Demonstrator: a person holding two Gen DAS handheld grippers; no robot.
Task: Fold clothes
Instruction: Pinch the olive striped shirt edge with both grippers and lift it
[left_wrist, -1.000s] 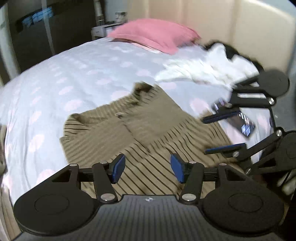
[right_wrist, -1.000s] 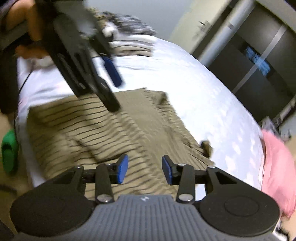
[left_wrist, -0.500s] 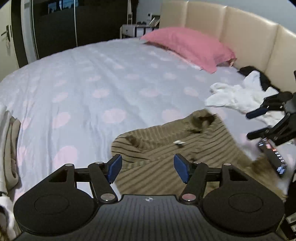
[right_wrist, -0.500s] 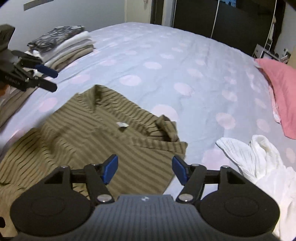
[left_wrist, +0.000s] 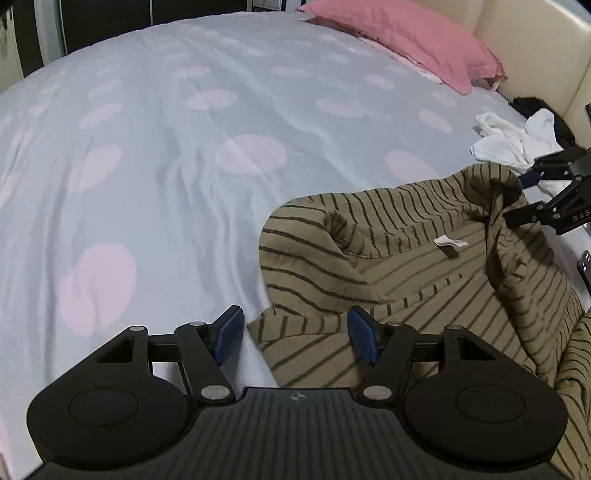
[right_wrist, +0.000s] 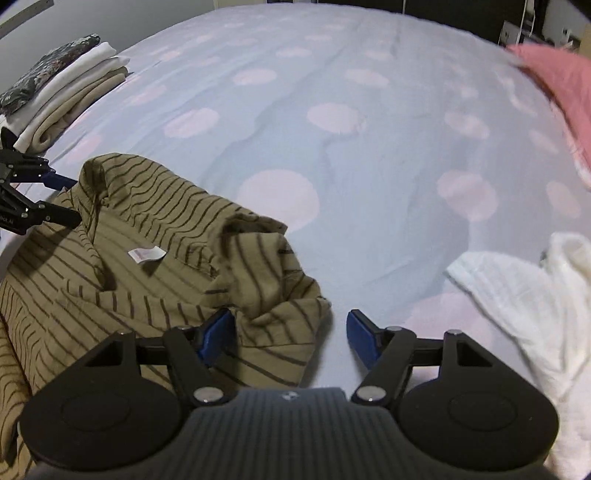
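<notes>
While a folded stack sits on the bed, the striped shirt and white garment lie rumpled, unfolded; left gripper and right gripper jaws spread, empty.

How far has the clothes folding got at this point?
Done: a folded stack sits at the bed's edge. In hand: the striped shirt lies rumpled, left tongs and right tongs open at its shoulders, gripping nothing. Left: folding it, then the white garment.
</notes>
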